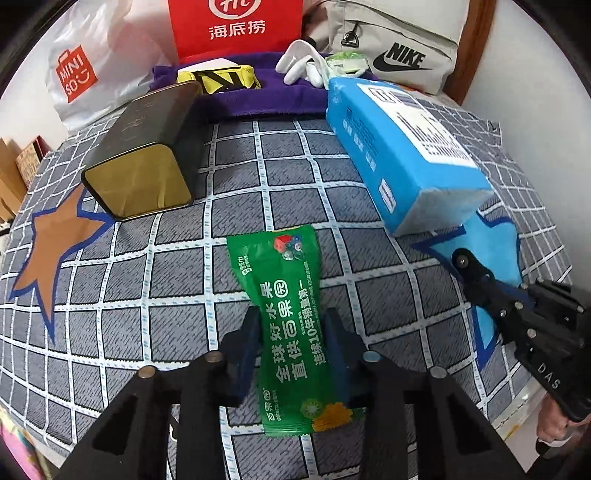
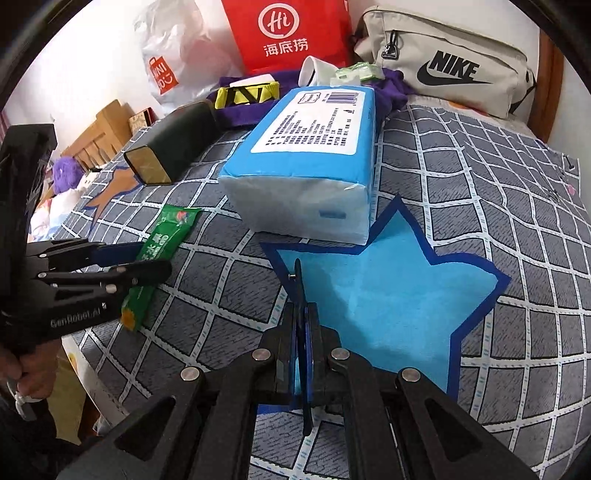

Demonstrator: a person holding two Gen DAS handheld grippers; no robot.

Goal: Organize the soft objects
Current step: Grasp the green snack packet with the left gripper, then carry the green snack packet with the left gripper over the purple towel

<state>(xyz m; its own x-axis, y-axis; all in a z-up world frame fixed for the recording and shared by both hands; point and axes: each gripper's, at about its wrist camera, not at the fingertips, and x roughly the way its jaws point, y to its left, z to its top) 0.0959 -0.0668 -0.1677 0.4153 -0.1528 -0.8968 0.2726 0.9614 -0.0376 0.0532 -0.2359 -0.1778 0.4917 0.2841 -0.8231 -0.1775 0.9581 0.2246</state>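
A green wet-wipe packet (image 1: 280, 266) lies lengthwise on the grey checked bedsheet (image 1: 166, 277). My left gripper (image 1: 293, 321) points down at it with a blue-padded finger on each long side, pinching its near half; the right wrist view shows the left gripper (image 2: 155, 258) clasping the packet (image 2: 177, 218) from the side. A blue pack of tissues (image 2: 306, 147) lies beyond a blue star patch (image 2: 388, 295). My right gripper (image 2: 301, 291) is shut with nothing between its fingers, low over that star's left side, and in the left wrist view the right gripper (image 1: 463, 260) is at the right.
A dark green tin (image 1: 144, 147) lies left of the tissues, beside an orange star patch (image 1: 48, 236). At the back are a purple cloth (image 1: 258, 96), a yellow pouch (image 1: 218, 79), a white glove (image 1: 299, 59), a red bag (image 1: 236, 26), a white plastic bag (image 1: 85, 70) and a beige Nike bag (image 1: 399, 40).
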